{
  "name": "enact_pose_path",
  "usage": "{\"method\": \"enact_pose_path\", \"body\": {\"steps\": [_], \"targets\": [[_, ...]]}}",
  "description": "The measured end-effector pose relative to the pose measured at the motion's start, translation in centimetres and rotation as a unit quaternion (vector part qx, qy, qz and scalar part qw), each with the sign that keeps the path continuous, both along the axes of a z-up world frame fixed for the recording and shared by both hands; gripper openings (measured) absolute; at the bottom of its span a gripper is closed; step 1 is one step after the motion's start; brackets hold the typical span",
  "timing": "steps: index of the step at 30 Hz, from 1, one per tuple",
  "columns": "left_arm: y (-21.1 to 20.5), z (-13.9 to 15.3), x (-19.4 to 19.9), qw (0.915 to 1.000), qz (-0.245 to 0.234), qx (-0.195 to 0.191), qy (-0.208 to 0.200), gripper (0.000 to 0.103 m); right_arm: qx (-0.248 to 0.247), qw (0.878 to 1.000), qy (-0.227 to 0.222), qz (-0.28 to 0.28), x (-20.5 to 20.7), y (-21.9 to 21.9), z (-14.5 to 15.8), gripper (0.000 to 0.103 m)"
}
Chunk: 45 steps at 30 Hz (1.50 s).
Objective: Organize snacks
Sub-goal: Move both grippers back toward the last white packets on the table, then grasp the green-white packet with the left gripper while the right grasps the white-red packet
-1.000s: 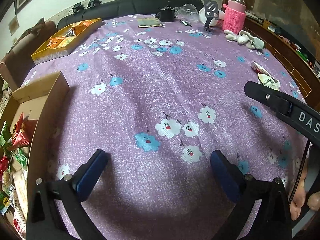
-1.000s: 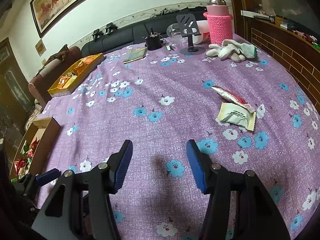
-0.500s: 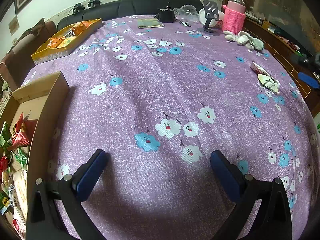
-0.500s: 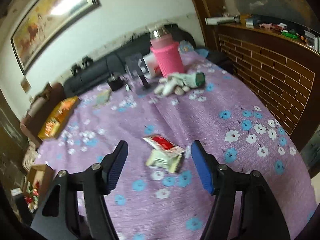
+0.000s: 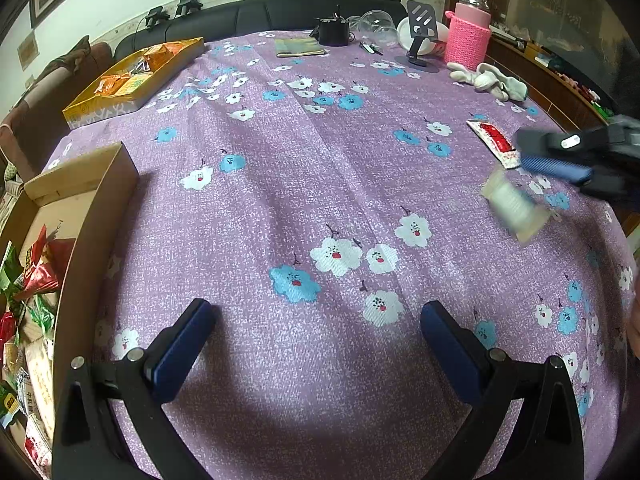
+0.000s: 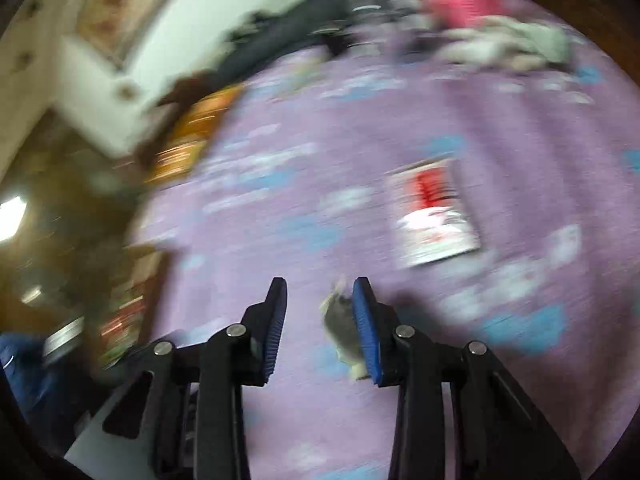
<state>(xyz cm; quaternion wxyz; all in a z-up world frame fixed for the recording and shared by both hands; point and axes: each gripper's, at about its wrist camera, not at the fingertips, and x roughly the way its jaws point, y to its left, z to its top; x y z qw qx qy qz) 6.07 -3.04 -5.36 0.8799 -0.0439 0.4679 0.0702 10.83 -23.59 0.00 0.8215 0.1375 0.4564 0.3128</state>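
Note:
My left gripper point(image 5: 316, 344) is open and empty, low over the purple flowered tablecloth point(image 5: 304, 184). A brown cardboard box point(image 5: 76, 240) of snack packets sits at the left edge. My right gripper point(image 6: 320, 320) is open over the cloth; it shows in the left wrist view point(image 5: 560, 164) at the right. A pale cream snack packet point(image 5: 514, 206) is blurred just below it; in the right wrist view the packet point(image 6: 344, 320) lies against the right finger's inner face. A red and white packet point(image 5: 494, 140) lies flat beside it and shows in the right wrist view point(image 6: 434, 212).
A yellow tray point(image 5: 132, 80) of orange snacks sits at the far left. A pink-sleeved bottle point(image 5: 468, 32), white gloves point(image 5: 488, 80), a phone stand point(image 5: 420, 36), a black cup point(image 5: 334, 32) and a notebook point(image 5: 300, 48) stand at the far side. The right wrist view is motion-blurred.
My right gripper swung to the right side of the table, came down at the two packets, and its jaws narrowed. The cream packet has shifted and blurs. My left gripper has not moved.

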Motion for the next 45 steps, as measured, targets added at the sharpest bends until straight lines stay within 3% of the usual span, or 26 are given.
{"method": "enact_pose_path", "body": {"steps": [3, 7, 9, 12, 14, 17, 18, 20, 21, 22, 28, 33, 34, 35, 36, 45], "targets": [[0.0, 0.0, 0.0, 1.0, 0.0, 0.001, 0.0, 0.103, -0.068, 0.995, -0.048, -0.047, -1.0, -0.1, 1.5, 0.037], [0.0, 0.0, 0.0, 1.0, -0.001, 0.0, 0.0, 0.103, -0.134, 0.986, -0.062, -0.082, 0.3, 0.7, 1.1, 0.038], [0.0, 0.0, 0.0, 1.0, -0.001, 0.0, 0.0, 0.103, -0.186, 0.972, -0.092, -0.109, 1.3, 1.4, 0.9, 0.052], [0.1, 0.1, -0.1, 1.0, 0.0, -0.004, -0.003, 0.102, -0.221, 0.963, -0.096, -0.121, 3.1, 1.7, -0.4, 0.057], [0.7, 0.4, -0.4, 0.9995, 0.003, -0.03, -0.014, 0.098, -0.219, 0.963, -0.088, -0.127, 4.4, 1.8, -1.3, 0.057], [1.5, 1.3, -1.3, 0.994, -0.011, -0.105, -0.031, 0.072, -0.215, 0.964, -0.08, -0.133, 5.0, 1.6, -2.2, 0.057], [1.5, 1.6, -1.3, 0.9903, -0.019, -0.134, -0.029, 0.069, -0.21, 0.966, -0.076, -0.132, 5.1, 1.5, -2.5, 0.057], [0.9, 2.1, -1.1, 0.9874, -0.031, -0.151, -0.033, 0.069, -0.209, 0.967, -0.072, -0.131, 5.3, 1.6, -3.0, 0.053], [0.4, 2.4, -0.9, 0.9877, -0.038, -0.147, -0.035, 0.069, -0.216, 0.965, -0.079, -0.129, 5.3, 1.8, -2.9, 0.038], [-0.4, 2.7, -0.6, 0.9886, -0.047, -0.138, -0.039, 0.069, -0.22, 0.964, -0.08, -0.125, 5.2, 1.7, -2.9, 0.034], [-4.5, 3.1, 1.9, 0.9905, -0.099, -0.09, -0.033, 0.069, -0.179, 0.972, -0.071, -0.131, 4.5, 0.4, -2.4, 0.032], [-5.6, 1.3, 3.7, 0.9932, -0.101, -0.058, -0.004, 0.069, -0.148, 0.975, -0.082, -0.142, 4.1, -0.6, -1.2, 0.032], [-5.9, 1.2, 3.7, 0.9938, -0.101, -0.044, -0.008, 0.066, -0.145, 0.975, -0.083, -0.144, 4.0, -0.7, -1.1, 0.032], [-6.1, 1.2, 3.5, 0.9939, -0.104, -0.032, -0.014, 0.04, -0.142, 0.976, -0.084, -0.145, 4.0, -0.8, -1.0, 0.032], [-6.3, 1.2, 3.6, 0.9936, -0.109, -0.026, -0.017, 0.03, -0.141, 0.976, -0.084, -0.144, 4.0, -0.7, -0.9, 0.032], [-3.4, 3.4, 1.5, 0.9927, -0.08, -0.07, -0.057, 0.028, -0.136, 0.977, -0.104, -0.131, 3.2, 0.3, -0.6, 0.032]]}}
